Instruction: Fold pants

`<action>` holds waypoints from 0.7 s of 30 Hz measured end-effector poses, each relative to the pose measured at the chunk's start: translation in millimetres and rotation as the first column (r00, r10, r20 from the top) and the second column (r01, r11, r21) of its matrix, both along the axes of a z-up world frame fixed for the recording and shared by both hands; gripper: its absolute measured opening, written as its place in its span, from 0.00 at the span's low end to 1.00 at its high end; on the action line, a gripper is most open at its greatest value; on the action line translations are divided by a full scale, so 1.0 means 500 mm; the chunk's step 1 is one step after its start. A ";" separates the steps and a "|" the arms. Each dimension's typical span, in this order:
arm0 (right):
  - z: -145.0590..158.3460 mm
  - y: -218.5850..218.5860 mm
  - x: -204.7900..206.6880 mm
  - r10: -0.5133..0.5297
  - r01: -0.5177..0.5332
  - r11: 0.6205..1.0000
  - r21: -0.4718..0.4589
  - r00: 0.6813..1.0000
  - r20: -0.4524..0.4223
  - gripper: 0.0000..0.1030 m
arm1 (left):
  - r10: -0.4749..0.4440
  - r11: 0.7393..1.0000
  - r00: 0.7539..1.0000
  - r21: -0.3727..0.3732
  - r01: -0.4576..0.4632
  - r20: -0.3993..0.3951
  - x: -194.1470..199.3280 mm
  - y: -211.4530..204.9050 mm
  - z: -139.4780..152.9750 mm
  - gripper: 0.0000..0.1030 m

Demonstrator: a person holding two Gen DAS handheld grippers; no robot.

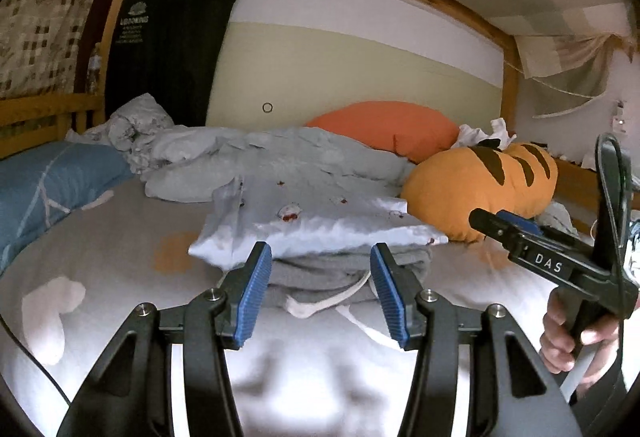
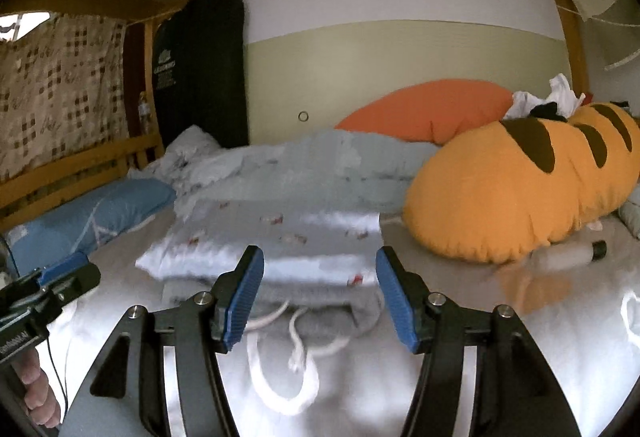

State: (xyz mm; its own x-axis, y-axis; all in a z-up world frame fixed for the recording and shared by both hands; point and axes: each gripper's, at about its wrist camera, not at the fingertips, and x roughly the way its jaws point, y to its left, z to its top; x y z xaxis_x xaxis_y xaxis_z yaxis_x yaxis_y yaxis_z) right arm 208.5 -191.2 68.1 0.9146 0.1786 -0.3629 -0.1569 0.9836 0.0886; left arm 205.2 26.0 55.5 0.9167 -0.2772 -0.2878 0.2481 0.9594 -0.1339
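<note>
I have the folded grey knit pants [image 1: 320,271] lying on the white bed sheet [image 1: 120,277] straight ahead of both cameras, waistband toward me, with the white drawstring [image 2: 296,341] trailing loose onto the sheet. Their long axis seems to run left to right across my view, though motion blur makes that hard to confirm. A folded pale blue printed cloth [image 1: 304,225] rests on top of the pants, and its near edge overhangs them.

My left gripper [image 1: 320,293] has its blue pads spread apart, with the pants' near edge showing between them but nothing pinched. My right gripper [image 2: 318,299] is likewise spread and empty, level with the waistband. In the left view the right gripper's black body reads "DAS", and my hand [image 1: 572,337] wraps its handle.

Open sheet lies in front of the pants and to both sides. Left of it sits a blue pillow [image 1: 52,189]; right of it a big orange striped plush cushion [image 2: 520,189], with a white bottle with a black cap [image 2: 572,255] at its foot. A rumpled light blue duvet [image 1: 280,157] closes off the far side, an orange pillow [image 1: 392,129] behind it. A dark hanging garment [image 1: 168,37] at the wooden bed frame [image 1: 508,69] carries pale print I cannot read.
</note>
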 end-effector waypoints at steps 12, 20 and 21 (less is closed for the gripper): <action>-0.076 -0.025 -0.033 -0.084 0.083 0.996 0.038 0.995 0.047 0.79 | 0.093 0.992 0.991 0.077 -0.100 0.093 -0.021 -0.021 -0.050 0.57; -0.065 -0.023 -0.046 -0.127 0.126 0.992 0.010 0.984 0.124 0.99 | 0.193 0.980 0.970 0.015 -0.197 0.151 -0.021 0.006 -0.045 1.00; -0.064 -0.022 -0.046 -0.120 0.120 0.993 0.009 0.985 0.124 0.99 | 0.197 0.980 0.966 0.005 -0.200 0.170 -0.028 0.009 -0.042 1.00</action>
